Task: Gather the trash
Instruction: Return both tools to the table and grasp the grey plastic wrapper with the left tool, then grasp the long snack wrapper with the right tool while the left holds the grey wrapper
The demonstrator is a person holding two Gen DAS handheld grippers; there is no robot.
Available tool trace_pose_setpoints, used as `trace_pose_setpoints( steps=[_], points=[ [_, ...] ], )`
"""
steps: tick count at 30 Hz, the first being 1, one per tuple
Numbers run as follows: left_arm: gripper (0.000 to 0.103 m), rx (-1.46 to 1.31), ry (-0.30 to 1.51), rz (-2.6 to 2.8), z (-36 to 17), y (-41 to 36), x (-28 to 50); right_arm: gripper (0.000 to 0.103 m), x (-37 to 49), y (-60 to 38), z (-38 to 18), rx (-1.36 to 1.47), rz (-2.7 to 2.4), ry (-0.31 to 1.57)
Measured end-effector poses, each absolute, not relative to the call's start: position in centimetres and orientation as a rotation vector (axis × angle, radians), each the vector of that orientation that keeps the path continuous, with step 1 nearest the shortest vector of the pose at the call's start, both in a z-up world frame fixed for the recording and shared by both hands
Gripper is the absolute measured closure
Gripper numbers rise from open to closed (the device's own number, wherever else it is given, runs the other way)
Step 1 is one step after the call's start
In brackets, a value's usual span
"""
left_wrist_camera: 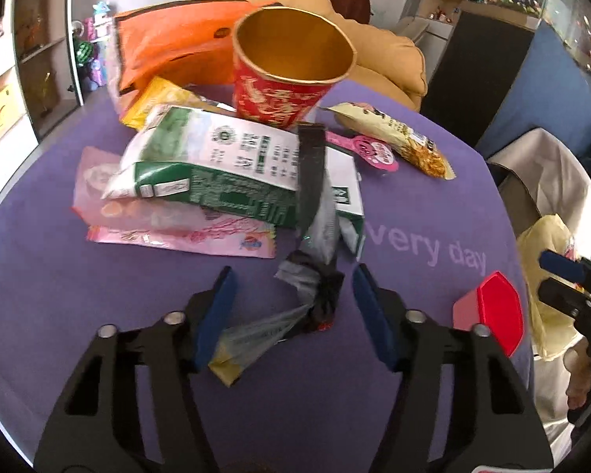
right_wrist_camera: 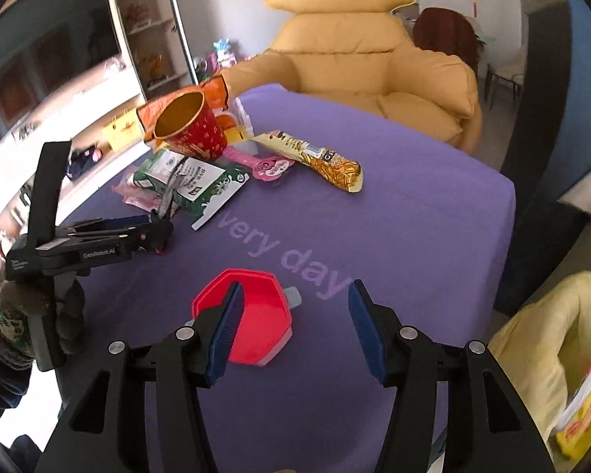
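While my left tool (left_wrist_camera: 293, 317) is standing open around a crumpled wrapper (left_wrist_camera: 311, 287) at lower centre, its pads not pressing it, my right tool (right_wrist_camera: 293, 331) is gaping empty beside the red lid (right_wrist_camera: 256, 315). More trash is piling around the cup (left_wrist_camera: 291, 59) at upper centre of the purple surface (left_wrist_camera: 413, 205).

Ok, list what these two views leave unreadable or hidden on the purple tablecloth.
- Pale pink plastic wrapper, left wrist view: mostly covered by the green-and-white carton.
- Orange foil bag, both views: lower part hidden behind the red paper cup.
- Carton print, both views: too blurred to read.
- Tablecloth lettering, right wrist view: start cut off by the carton.
- Yellow packet, right wrist view: blurred, cropped by the frame edge.
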State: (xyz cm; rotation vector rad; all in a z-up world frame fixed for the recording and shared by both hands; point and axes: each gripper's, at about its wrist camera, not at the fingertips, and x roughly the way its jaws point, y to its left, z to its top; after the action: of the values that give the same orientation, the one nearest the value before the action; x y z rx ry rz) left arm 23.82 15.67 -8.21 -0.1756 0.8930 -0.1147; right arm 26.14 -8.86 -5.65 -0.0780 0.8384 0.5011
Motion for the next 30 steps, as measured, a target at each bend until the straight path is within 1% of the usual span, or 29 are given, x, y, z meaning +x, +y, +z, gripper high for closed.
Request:
trace_pose_setpoints(
  steps=[1,3,9,13,25,30],
  points=[
    [0.052,-0.196,0.901,-0.129,-8.2,15.7,24.0,0.051,26.5,-8.6,-5.5,-0.09,0.495,0.837],
    [0.071,-0.211,0.907,-0.142,-8.2,15.5,24.1,0.051,27.7,-7.8,-5.4,-0.119,0.488,0.828],
    [0.072,-0.246,0.864,-0.187,-7.2,15.5,22.9,0.051,32.2,-5.8,-4.7,-0.222,0.541,0.736],
    [0.072,-0.259,0.849,-0.183,-6.4,15.7,21.8,0.051,36.1,-4.0,-5.1,-0.289,0.533,0.727],
    [0.072,-0.306,0.855,-0.197,-6.7,14.9,21.5,0.051,41.8,-1.5,-7.9,-0.309,0.54,0.776],
    [0.072,-0.335,0.873,-0.21,-7.2,14.9,21.8,0.057,41.7,-3.6,-8.7,-0.23,0.56,0.836]
  ],
)
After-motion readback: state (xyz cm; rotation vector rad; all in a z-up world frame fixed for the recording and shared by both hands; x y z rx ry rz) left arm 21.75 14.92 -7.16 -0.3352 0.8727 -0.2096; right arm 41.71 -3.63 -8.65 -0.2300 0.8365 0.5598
